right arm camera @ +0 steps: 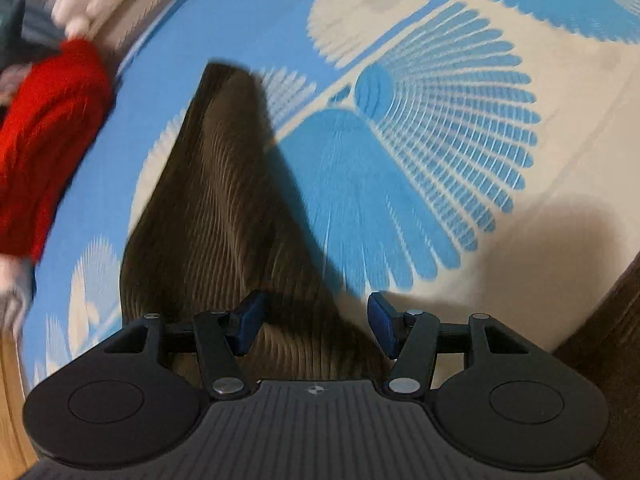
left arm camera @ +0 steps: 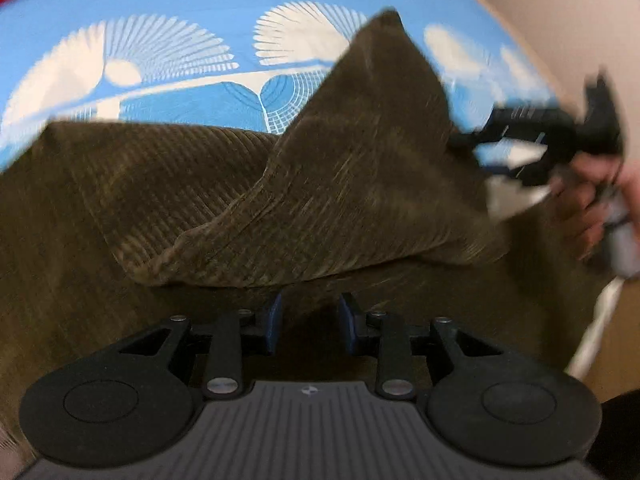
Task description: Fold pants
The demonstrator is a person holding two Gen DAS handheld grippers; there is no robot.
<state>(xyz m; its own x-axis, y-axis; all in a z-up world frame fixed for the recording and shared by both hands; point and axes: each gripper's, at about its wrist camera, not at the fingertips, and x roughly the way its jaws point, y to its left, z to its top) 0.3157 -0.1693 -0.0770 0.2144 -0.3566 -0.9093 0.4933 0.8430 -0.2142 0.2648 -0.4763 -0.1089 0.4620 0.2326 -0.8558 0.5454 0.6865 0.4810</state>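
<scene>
Brown corduroy pants (left arm camera: 168, 184) lie on a blue and white patterned mat (left arm camera: 192, 0). One part of them (left arm camera: 360, 168) is lifted and folded over toward the right. My left gripper (left arm camera: 307, 320) hovers over the near cloth with its blue pads apart and nothing between them. My right gripper (left arm camera: 500, 148) shows at the right of the left wrist view, at the edge of the lifted cloth. In the right wrist view the pants (right arm camera: 224, 216) run away from my right gripper (right arm camera: 316, 324), whose jaws stand wide with cloth lying between them.
A red garment (right arm camera: 48, 140) lies at the left on the mat (right arm camera: 520, 160). A wooden floor edge (right arm camera: 8, 400) shows at the lower left. A pale wall (left arm camera: 560, 8) rises beyond the mat on the right. A hand (left arm camera: 592, 200) holds the right gripper.
</scene>
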